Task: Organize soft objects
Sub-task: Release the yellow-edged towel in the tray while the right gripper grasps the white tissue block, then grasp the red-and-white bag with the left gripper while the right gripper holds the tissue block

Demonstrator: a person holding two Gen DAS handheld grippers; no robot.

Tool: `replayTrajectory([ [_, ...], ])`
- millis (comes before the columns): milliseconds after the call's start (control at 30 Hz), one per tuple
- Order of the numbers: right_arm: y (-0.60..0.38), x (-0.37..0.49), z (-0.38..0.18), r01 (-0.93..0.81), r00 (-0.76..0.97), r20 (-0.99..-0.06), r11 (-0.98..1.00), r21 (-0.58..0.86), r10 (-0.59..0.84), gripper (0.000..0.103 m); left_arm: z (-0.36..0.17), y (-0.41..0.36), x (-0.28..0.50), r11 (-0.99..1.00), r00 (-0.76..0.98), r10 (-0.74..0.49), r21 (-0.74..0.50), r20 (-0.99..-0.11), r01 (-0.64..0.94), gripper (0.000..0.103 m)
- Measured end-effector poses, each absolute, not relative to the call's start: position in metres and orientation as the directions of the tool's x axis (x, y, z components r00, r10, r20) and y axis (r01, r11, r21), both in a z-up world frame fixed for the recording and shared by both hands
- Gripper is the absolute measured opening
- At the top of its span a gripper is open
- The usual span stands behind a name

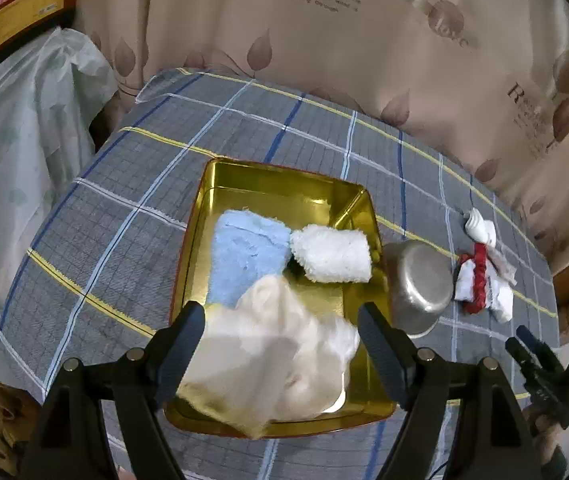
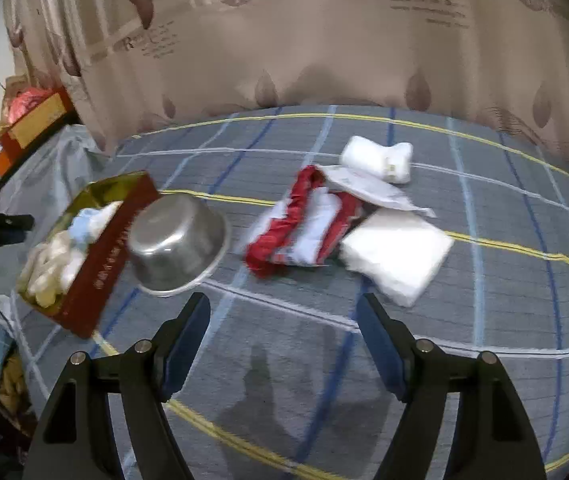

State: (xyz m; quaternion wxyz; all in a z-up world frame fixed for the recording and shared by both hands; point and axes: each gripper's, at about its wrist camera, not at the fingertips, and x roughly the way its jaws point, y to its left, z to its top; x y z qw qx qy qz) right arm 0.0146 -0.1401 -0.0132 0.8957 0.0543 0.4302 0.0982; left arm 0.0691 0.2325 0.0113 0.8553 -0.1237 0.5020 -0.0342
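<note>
A gold tin tray with red outer walls lies on the plaid cloth. It holds a folded blue cloth, a white fluffy cloth and a cream cloth. My left gripper is open just above the cream cloth, its fingers on either side of it. My right gripper is open and empty above bare cloth. Beyond it lie a red and white cloth, a flat white cloth, a white rolled cloth and a crumpled white wrapper.
An upturned steel bowl leans against the tray's right side and shows in the left wrist view too. A patterned curtain hangs behind the table. A plastic-covered pile and an orange box sit to the left.
</note>
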Motion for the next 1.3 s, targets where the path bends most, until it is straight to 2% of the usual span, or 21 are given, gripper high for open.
replayTrajectory([
  [300, -0.179, 0.032, -0.026, 0.008, 0.596, -0.793, 0.987, 0.159, 0.123, 0.074, 0.020, 0.220, 0.072, 0.963, 0.515, -0.186, -0.260, -0.837, -0.074, 0.081],
  [500, -0.194, 0.058, -0.038, 0.105, 0.575, -0.812, 0.976, 0.193, 0.099, 0.074, 0.022, 0.213, 0.076, 0.962, 0.535, -0.164, -0.255, -0.829, -0.101, 0.081],
  [600, -0.195, 0.073, -0.041, 0.143, 0.579, -0.812, 0.969, 0.199, 0.081, 0.074, 0.020, 0.206, 0.079, 0.959, 0.521, -0.195, -0.273, -0.831, -0.078, 0.081],
  [733, -0.199, 0.088, -0.047, 0.221, 0.565, -0.825, 0.961, 0.166, 0.012, 0.081, 0.016, 0.198, 0.080, 0.952, 0.515, -0.228, -0.300, -0.826, -0.061, 0.081],
  [867, -0.204, 0.098, -0.049, 0.267, 0.559, -0.828, 0.954, 0.134, -0.040, 0.081, 0.014, 0.181, 0.083, 0.956, 0.494, -0.230, -0.289, -0.839, -0.045, 0.081],
  [1067, -0.211, 0.109, -0.066, 0.248, 0.537, -0.844, 0.957, 0.152, -0.005, 0.084, 0.019, 0.144, 0.088, 0.985, 0.517, -0.154, -0.170, -0.842, 0.018, 0.081],
  [1133, -0.209, 0.107, -0.071, 0.219, 0.532, -0.847, 0.966, 0.136, -0.001, 0.078, 0.018, 0.130, 0.091, 0.989, 0.512, -0.142, -0.141, -0.847, 0.041, 0.081],
  [1300, -0.208, 0.097, -0.067, 0.175, 0.546, -0.838, 0.979, 0.109, -0.004, 0.074, 0.009, 0.090, 0.097, 0.985, 0.483, -0.170, -0.128, -0.859, 0.119, 0.081],
])
